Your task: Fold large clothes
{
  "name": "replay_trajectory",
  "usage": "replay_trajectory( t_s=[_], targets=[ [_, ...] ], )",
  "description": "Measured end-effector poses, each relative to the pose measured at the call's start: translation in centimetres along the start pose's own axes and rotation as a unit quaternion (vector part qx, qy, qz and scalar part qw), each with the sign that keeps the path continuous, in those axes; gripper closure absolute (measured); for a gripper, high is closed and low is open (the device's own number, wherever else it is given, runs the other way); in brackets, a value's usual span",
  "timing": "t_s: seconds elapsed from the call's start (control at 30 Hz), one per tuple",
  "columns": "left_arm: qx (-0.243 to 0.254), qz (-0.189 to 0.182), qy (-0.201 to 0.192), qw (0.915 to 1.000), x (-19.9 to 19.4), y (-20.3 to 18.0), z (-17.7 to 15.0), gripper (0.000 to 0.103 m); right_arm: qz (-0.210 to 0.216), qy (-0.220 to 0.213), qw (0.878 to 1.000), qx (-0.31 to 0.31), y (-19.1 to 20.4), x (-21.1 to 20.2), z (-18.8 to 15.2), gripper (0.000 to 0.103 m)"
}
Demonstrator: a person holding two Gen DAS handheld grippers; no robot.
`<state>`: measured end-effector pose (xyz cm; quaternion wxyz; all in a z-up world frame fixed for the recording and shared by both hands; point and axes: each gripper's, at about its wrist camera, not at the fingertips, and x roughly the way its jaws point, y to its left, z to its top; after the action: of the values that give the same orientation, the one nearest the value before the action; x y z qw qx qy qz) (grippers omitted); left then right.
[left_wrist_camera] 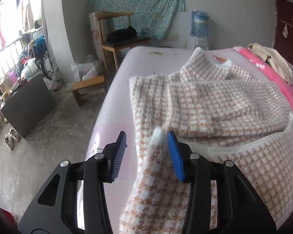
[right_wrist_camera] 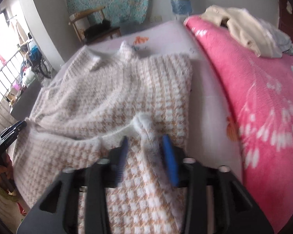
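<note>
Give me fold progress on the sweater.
Done: sleeves of the checked sweater already lie crossed over its body on the bed. In hand: left gripper and right gripper both open, hem corners loose between them. Left: the final fold.

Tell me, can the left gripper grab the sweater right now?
Probably yes. The left gripper has its jaws open, with a fuzzy corner of the sweater already sticking up between them beside the blue pad. Nothing blocks it; closing the jaws should likely catch that corner.
</note>
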<state>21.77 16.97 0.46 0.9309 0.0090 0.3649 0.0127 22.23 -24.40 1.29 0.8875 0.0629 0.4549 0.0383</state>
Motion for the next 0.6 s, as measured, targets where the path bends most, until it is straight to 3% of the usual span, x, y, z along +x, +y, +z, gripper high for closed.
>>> replay_trajectory(
  t_s=[0.07,0.17,0.3,0.37,0.47,0.53,0.6],
  targets=[
    [-0.002,-0.003,-0.025,0.9997,-2.2,-0.2,0.4,0.059,0.007,-0.013,1.0,-0.01,0.9,-1.6,-0.1,0.056],
    [-0.001,-0.07,-0.045,0.9965,-5.1,-2.0,0.7,0.059,0.032,-0.026,0.998,-0.041,3.3,-2.9,-0.5,0.056],
    [0.045,-0.167,-0.007,0.9849,-4.9,-7.5,0.1,0.059,0.042,-0.004,0.996,-0.078,6.5,-0.7,-0.8,0.058],
    [0.079,-0.178,0.012,0.9808,-3.9,-10.2,-0.7,0.059,0.056,0.019,0.995,-0.076,7.1,1.1,-0.9,0.067],
    [0.105,-0.157,0.042,0.9811,-1.4,-12.4,-2.1,0.059,0.043,0.063,0.995,-0.068,7.0,4.6,-1.3,0.073],
    [0.097,-0.134,0.07,0.9837,0.5,-12.3,-2.8,0.059,0.042,0.067,0.995,-0.06,6.5,6.0,-1.5,0.077],
    [0.056,-0.162,0.082,0.9818,1.1,-11.1,-2.8,0.059,0.036,0.075,0.995,-0.062,6.6,6.0,-1.2,0.077]
  ],
)
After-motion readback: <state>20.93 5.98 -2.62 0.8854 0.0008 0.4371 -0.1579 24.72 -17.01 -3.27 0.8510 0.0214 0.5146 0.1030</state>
